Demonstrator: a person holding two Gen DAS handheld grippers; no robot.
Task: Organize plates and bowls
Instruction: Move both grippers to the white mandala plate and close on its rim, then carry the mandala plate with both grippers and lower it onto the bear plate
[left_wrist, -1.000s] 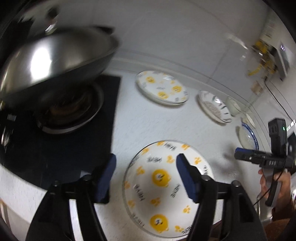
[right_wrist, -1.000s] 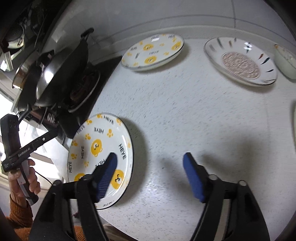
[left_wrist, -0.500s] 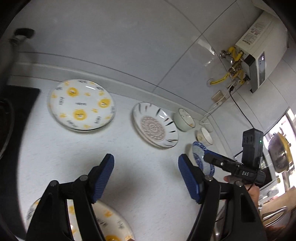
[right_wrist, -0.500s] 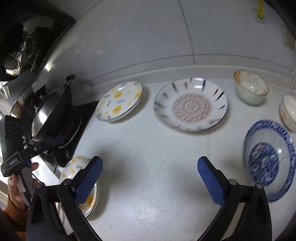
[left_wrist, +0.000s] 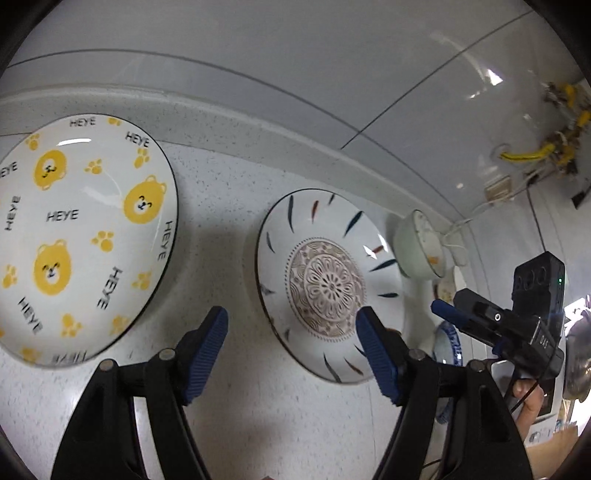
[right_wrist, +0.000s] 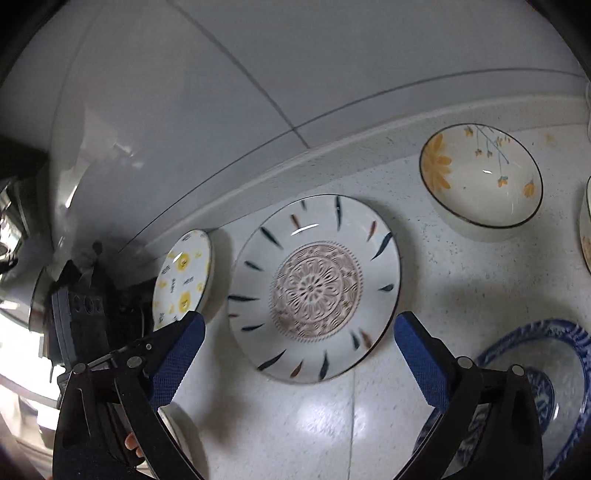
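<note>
Speckled counter (right_wrist: 417, 258) separates mandala plate (right_wrist: 314, 288) rim from open right tongs (right_wrist: 295, 354).

left gripper (left_wrist: 291, 347) agape, right gripper (right_wrist: 299, 354) agape

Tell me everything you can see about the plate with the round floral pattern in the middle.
The patterned plate is round, white and glossy, seemingly ceramic, with a thin dark rim. A pinkish-brown floral medallion fills its centre; dark blue and orange dashes radiate around it. It lies flat and empty on the speckled countertop near the back wall, between the bear plate and the flower bowl. Nothing touches it; both open grippers hover short of it.
</note>
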